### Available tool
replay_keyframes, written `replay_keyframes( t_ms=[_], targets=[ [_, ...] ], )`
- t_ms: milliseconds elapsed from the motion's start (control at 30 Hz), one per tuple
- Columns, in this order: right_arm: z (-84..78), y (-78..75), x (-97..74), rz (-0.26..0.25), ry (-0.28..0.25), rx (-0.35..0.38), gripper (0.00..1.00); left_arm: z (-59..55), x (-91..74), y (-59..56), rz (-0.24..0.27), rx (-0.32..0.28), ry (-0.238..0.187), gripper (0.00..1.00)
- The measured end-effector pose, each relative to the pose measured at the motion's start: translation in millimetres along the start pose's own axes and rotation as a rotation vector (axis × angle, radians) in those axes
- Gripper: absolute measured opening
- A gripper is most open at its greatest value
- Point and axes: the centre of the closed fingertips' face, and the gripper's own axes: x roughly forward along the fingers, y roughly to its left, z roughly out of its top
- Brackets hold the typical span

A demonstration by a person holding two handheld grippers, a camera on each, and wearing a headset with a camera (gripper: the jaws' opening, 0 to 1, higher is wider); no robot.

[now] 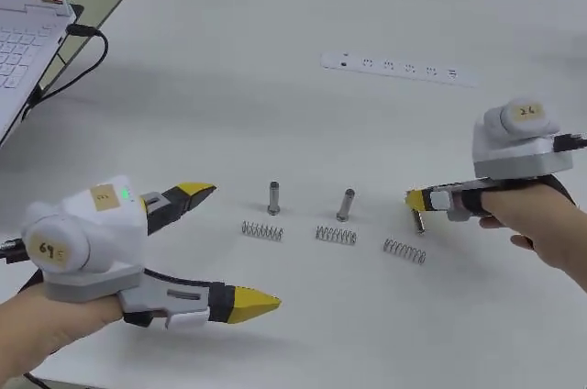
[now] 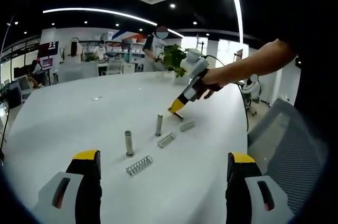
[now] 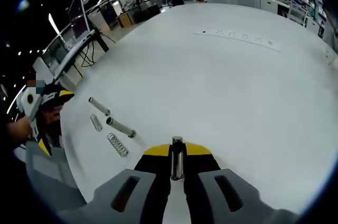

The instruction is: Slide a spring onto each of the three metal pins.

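Two pins upright, third pin in right gripper, three springs lying flat

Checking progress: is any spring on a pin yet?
No: the left spring, middle spring and right spring all lie loose on the table.

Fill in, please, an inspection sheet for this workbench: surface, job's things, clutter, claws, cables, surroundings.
Surface: white table, no spills seen.
Job's things: left pin and middle pin upright; third pin held in right claw; left spring, middle spring, right spring lie flat, none on a pin.
Clutter: power strip and laptop, away from the parts.
Claws: left claw open, empty; right claw shut on third pin.
Cables: black cable beside laptop.
Surroundings: office desks and people behind the table.
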Motion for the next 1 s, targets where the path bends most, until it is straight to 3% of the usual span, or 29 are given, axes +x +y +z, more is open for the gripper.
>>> replay_keyframes(
  t_ms=[1000],
  targets=[
    [3.1,7.3,-14.9,-0.001,-0.084,-0.045,0.05,-2.0,0.7,-4.8,-0.007,-0.008,0.003,0.96]
  ],
)
